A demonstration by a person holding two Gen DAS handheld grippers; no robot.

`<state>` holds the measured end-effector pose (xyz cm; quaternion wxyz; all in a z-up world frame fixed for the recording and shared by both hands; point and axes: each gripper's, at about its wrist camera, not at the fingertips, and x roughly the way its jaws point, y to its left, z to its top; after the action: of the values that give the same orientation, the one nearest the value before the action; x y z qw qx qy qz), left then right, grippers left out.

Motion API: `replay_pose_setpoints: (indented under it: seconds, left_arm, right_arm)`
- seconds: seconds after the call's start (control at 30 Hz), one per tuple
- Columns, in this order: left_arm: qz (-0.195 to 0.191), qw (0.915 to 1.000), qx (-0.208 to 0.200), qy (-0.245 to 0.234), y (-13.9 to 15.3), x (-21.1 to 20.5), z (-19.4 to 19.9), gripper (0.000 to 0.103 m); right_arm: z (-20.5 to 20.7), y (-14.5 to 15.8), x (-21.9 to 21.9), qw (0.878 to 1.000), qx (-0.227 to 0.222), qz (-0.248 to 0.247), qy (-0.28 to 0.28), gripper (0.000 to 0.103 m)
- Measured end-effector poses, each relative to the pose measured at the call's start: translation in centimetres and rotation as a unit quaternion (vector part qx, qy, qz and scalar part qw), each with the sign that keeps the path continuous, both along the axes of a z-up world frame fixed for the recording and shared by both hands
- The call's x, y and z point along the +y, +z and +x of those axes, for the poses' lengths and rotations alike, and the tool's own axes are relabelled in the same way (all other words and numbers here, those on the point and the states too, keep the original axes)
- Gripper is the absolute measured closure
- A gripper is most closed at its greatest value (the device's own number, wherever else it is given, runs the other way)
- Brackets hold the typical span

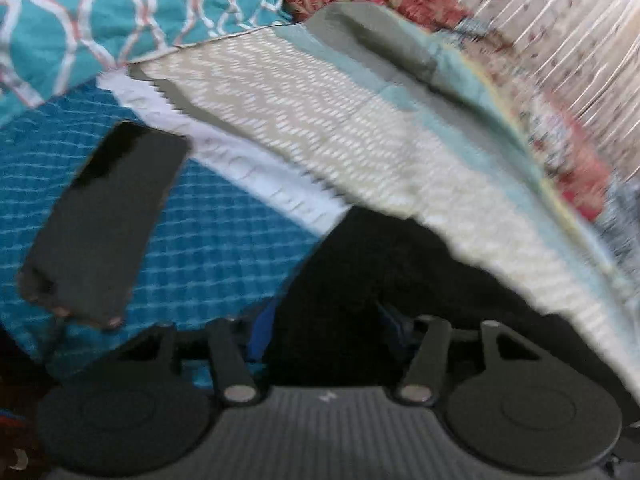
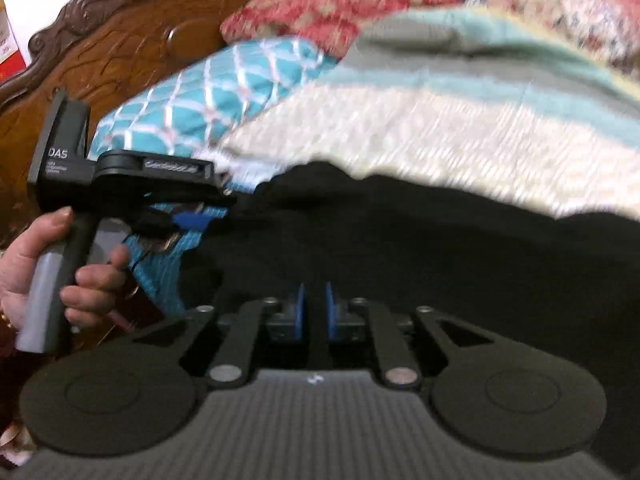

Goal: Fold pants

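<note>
The right tool (image 2: 314, 312), clenched, rests on the black pants (image 2: 400, 248); the left tool (image 1: 328, 320) gapes over them.

R gripper (image 2: 314, 314) points fwd and down, its blue-padded fingers (image 2: 299, 312) drawn nearly together w/ only a thin slit between them; can't tell if anything is pinched there. L gripper (image 2: 188, 220) shows in the right wrist view at left, seen side-on, held by a hand (image 2: 52, 276) wrapped round the grey handle, thumb on top, 3 fingers curled under. In its own view the L fingers (image 1: 260, 336) stand apart, blurred.
</note>
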<state>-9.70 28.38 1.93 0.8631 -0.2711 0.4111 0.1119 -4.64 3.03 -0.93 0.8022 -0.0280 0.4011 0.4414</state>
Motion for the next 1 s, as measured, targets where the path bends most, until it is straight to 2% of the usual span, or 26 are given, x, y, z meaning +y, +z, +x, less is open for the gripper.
replay_pose_setpoints:
  seconds: [0.07, 0.17, 0.23, 0.3, 0.37, 0.47, 0.57, 0.67, 0.7, 0.73, 0.77, 0.8, 0.83, 0.93, 0.97, 1.0]
  left_arm:
    - [0.006, 0.9999, 0.007, 0.006, -0.4, -0.3, -0.6, 0.05]
    - [-0.007, 0.9993, 0.004, 0.035, 1.6, -0.2, -1.5, 0.05]
    - [-0.006, 0.9978, -0.036, 0.056, 3.9, -0.3, -2.2, 0.048]
    - [0.026, 0.9952, -0.074, 0.058, 6.2, -1.3, -2.1, 0.05]
    - [0.074, 0.9935, -0.083, 0.026, 7.5, -2.9, -0.4, 0.047]
    - [0.094, 0.9915, -0.073, -0.054, 7.3, -5.2, 3.5, 0.041]
    - [0.101, 0.988, -0.029, -0.112, 5.5, -7.6, 7.6, 0.041]
    - [0.141, 0.9767, 0.004, -0.162, 3.5, -10.6, 9.7, 0.04]
    - [0.161, 0.9703, 0.016, -0.18, 2.6, -11.7, 9.9, 0.044]
    - [0.185, 0.9629, 0.025, -0.195, 1.8, -12.7, 9.9, 0.057]
    - [0.214, 0.9555, 0.028, -0.201, 1.1, -13.6, 9.6, 0.063]
    - [0.232, 0.9519, 0.022, -0.2, 0.8, -13.8, 9.4, 0.071]
    - [0.243, 0.9511, 0.015, -0.191, 0.4, -13.8, 8.9, 0.077]
    - [0.223, 0.9662, 0.006, -0.13, -0.2, -12.7, 8.2, 0.078]
    - [0.23, 0.9673, 0.003, -0.107, -0.5, -12.6, 8.0, 0.078]
    - [0.247, 0.9643, -0.003, -0.095, -0.7, -13.0, 7.7, 0.078]
  right_arm:
    - [-0.8, -1.2, 1.3, 1.0, -0.007, -0.014, 0.008, 0.092]
    - [0.4, -0.9, 1.3, 0.999, 0.033, 0.006, -0.003, 0.091]
    - [0.7, 0.1, -0.3, 0.999, 0.039, 0.034, -0.005, 0.091]
    - [0.6, 1.2, -2.5, 0.997, 0.03, 0.062, -0.017, 0.086]
    - [1.0, 2.0, -5.0, 0.996, 0.006, 0.074, -0.052, 0.081]
    - [2.1, 2.2, -9.3, 0.99, -0.006, 0.071, -0.12, 0.079]
    - [2.3, 1.6, -14.3, 0.98, -0.001, 0.063, -0.188, 0.079]
    - [1.7, 0.5, -19.6, 0.965, 0.009, 0.052, -0.258, 0.075]
    - [1.5, -0.2, -20.8, 0.959, 0.019, 0.042, -0.281, 0.075]
    - [1.2, -1.0, -22.5, 0.951, 0.032, 0.033, -0.306, 0.075]
    - [0.8, -1.8, -23.9, 0.944, 0.043, 0.033, -0.325, 0.077]
    - [0.3, -2.6, -25.4, 0.939, 0.055, 0.046, -0.337, 0.08]
    - [-0.2, -3.0, -26.7, 0.935, 0.066, 0.071, -0.342, 0.082]
    - [-1.1, -4.4, -29.2, 0.919, 0.1, 0.135, -0.358, 0.083]
    - [-1.0, -4.8, -29.2, 0.916, 0.105, 0.144, -0.359, 0.083]
    - [-0.9, -5.0, -29.1, 0.914, 0.109, 0.15, -0.36, 0.083]
